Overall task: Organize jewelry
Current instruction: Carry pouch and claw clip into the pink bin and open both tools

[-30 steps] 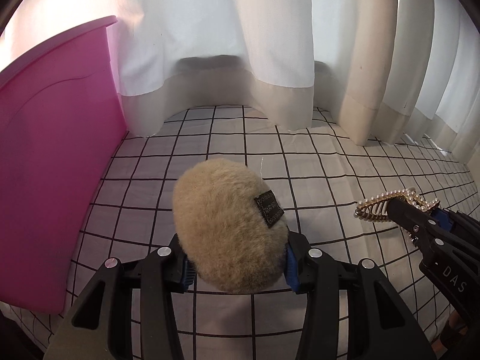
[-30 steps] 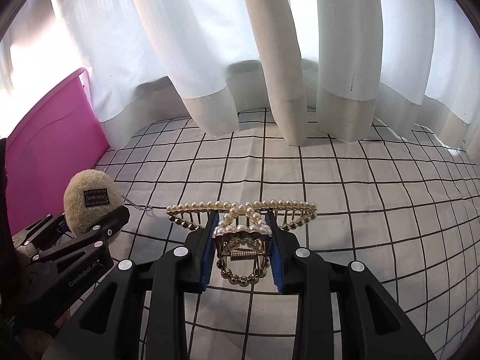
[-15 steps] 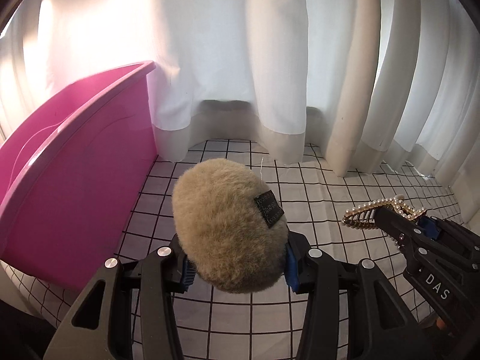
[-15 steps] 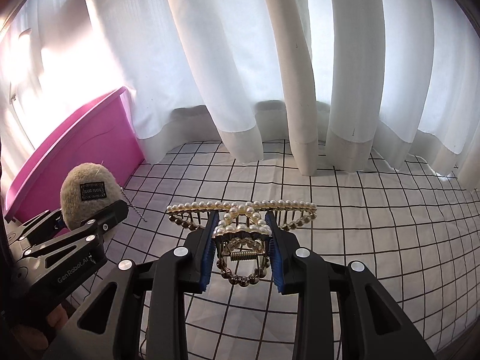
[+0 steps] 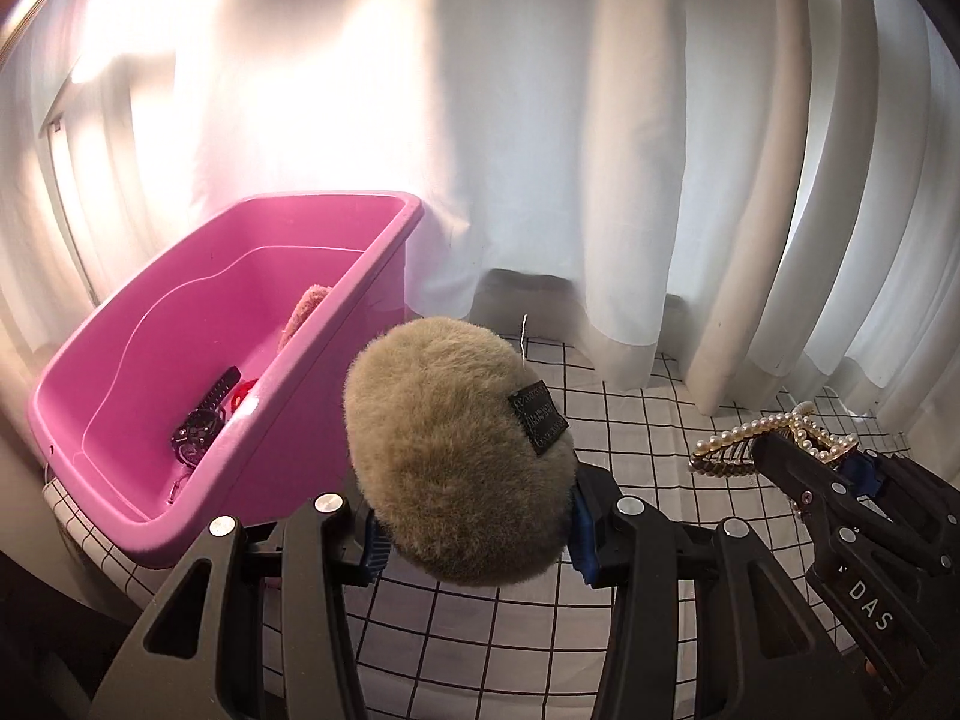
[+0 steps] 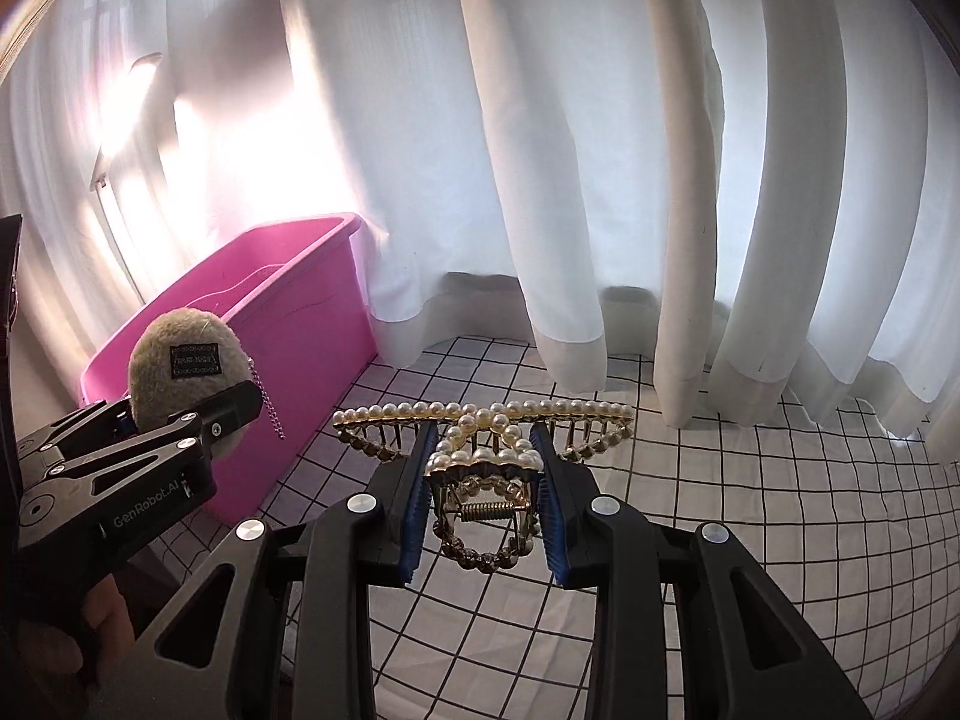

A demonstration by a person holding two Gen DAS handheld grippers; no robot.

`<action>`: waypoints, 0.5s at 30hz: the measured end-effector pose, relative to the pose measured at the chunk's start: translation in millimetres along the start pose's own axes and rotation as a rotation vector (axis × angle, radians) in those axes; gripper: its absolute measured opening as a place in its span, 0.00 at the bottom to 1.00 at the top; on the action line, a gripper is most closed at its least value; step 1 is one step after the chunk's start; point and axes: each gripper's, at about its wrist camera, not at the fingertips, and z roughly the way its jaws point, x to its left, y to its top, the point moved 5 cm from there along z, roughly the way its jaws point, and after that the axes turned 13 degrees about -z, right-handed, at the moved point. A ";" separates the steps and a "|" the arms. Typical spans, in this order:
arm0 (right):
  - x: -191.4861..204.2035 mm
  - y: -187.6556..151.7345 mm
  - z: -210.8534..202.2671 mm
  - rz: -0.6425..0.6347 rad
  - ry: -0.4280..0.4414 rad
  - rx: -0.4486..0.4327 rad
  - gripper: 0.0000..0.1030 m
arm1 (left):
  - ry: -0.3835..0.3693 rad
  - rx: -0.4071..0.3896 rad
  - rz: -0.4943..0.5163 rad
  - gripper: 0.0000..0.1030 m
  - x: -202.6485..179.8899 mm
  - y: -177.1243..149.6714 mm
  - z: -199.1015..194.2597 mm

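Grid cloth (image 6: 750, 510) — right gripper (image 6: 482, 495) clamps pearl clip (image 6: 483, 426) crosswise; left gripper (image 5: 471, 531) clamps pom-pom (image 5: 456, 450).

A bin (image 5: 336, 420) stood on a gridded cloth (image 5: 636, 438), ahead and left of the left gripper (image 5: 474, 534). Inside it lay a watch (image 5: 201, 420), with 2 other small items beyond it. A fuzzy pouch (image 5: 450, 450) sat between the left gripper's fingers. The right gripper (image 6: 480, 510), to its right, held a pearl hair claw (image 6: 480, 438). Curtains (image 6: 540, 180) hung behind everything, reaching the cloth.
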 end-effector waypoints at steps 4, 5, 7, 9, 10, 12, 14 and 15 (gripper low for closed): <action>17.3 18.9 -2.4 -0.031 0.027 -0.031 0.30 | 0.031 -0.032 -0.021 0.43 15.3 17.4 -15.5; 22.0 24.2 -1.8 -0.038 0.035 -0.039 0.30 | 0.035 -0.038 -0.029 0.43 20.1 23.1 -19.3; 32.9 34.4 -2.0 -0.050 0.054 -0.056 0.30 | 0.048 -0.056 -0.043 0.43 28.6 33.8 -25.6; 43.4 44.5 -0.1 -0.063 0.071 -0.071 0.30 | 0.066 -0.081 -0.047 0.43 36.4 44.3 -31.1; 49.8 49.7 0.7 -0.071 0.077 -0.079 0.30 | 0.076 -0.093 -0.048 0.43 41.3 48.9 -34.0; 62.0 59.4 2.9 -0.086 0.093 -0.092 0.30 | 0.090 -0.109 -0.054 0.43 51.3 57.3 -37.6; 74.4 68.4 6.8 -0.104 0.106 -0.105 0.30 | 0.109 -0.118 -0.064 0.43 63.5 65.4 -40.0; 80.6 72.4 9.1 -0.110 0.113 -0.109 0.30 | 0.120 -0.120 -0.069 0.43 69.4 69.1 -40.3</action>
